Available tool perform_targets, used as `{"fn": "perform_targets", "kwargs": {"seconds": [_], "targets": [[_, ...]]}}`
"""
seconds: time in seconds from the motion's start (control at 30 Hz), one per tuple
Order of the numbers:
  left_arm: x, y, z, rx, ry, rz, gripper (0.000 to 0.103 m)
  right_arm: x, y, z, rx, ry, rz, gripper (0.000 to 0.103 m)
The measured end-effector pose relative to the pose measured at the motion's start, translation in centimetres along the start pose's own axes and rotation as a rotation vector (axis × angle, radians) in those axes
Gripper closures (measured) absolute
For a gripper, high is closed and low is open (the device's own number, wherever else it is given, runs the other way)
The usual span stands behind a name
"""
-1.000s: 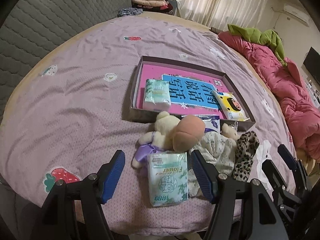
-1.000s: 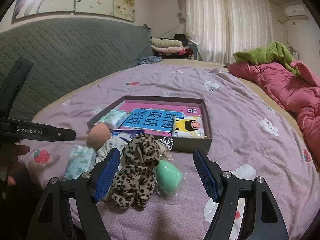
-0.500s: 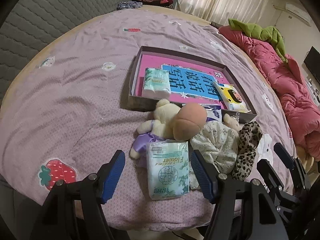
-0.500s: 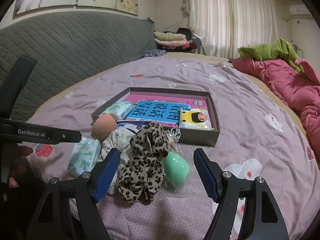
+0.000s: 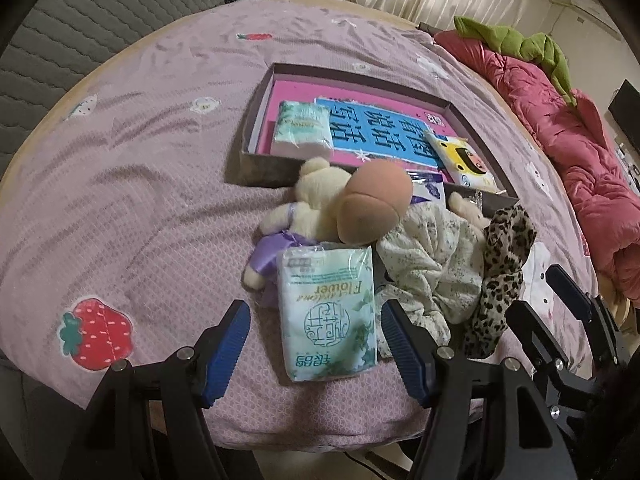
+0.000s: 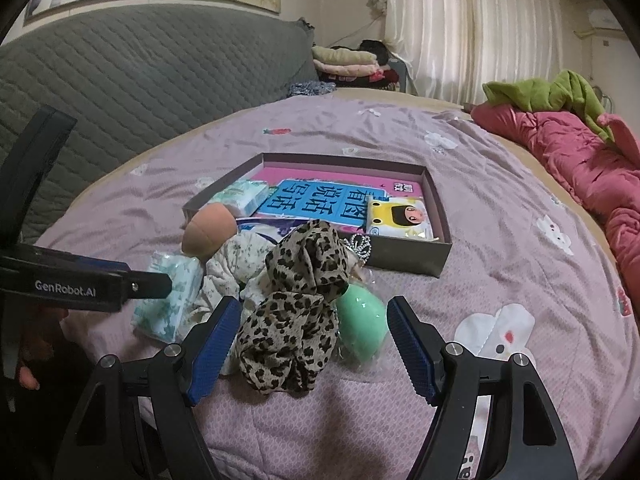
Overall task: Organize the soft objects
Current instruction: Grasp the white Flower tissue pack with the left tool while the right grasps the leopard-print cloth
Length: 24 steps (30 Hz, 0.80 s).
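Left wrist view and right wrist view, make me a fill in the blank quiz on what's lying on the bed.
1. The left claw is open around a ____ pack.
2. The scarf before the right claw has a ____ print.
3. The yellow pack lies inside the ____.

Missing words: tissue; leopard; box

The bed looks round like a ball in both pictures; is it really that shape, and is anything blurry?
Left wrist view: fisheye bending curves the bed, black corners, tissue pack sharp. Right wrist view: same bulge, sharp leopard-print cloth, curtains bright.
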<state>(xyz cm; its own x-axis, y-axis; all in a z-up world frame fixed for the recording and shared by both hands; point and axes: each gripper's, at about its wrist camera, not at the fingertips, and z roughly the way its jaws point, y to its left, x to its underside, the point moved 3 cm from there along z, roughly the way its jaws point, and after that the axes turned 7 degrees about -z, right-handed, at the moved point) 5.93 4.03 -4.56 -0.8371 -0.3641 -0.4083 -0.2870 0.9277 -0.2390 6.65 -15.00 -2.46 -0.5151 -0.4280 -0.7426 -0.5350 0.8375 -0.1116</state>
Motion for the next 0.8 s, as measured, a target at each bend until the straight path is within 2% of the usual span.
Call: {"fn": "perform_targets", "kwargs": {"seconds": [0.4, 0.6, 0.7, 0.8], "targets": [[0.0, -0.8, 1.7, -0.035, 0.028, -0.006, 0.036, 0.5, 0.5, 1.0, -0.027, 0.034, 0.006, 0.026], [-0.2, -0.1, 2.2, -0.048, 0.037, -0.029, 0.036, 0.8, 1.0, 2.3, 0.001, 0.062, -0.022, 0.026], [-0.3, 0.1, 2.3, -0.04, 0.044, -0.041, 0.036, 1.0, 0.9, 2.7, 0.032, 0.071, -0.029, 0.032], [-0.3, 0.1, 2.6, -0.04, 0.05, -0.042, 0.036, 1.2, 0.6, 3.3, 0.053, 0.087, -0.04, 0.042]]}}
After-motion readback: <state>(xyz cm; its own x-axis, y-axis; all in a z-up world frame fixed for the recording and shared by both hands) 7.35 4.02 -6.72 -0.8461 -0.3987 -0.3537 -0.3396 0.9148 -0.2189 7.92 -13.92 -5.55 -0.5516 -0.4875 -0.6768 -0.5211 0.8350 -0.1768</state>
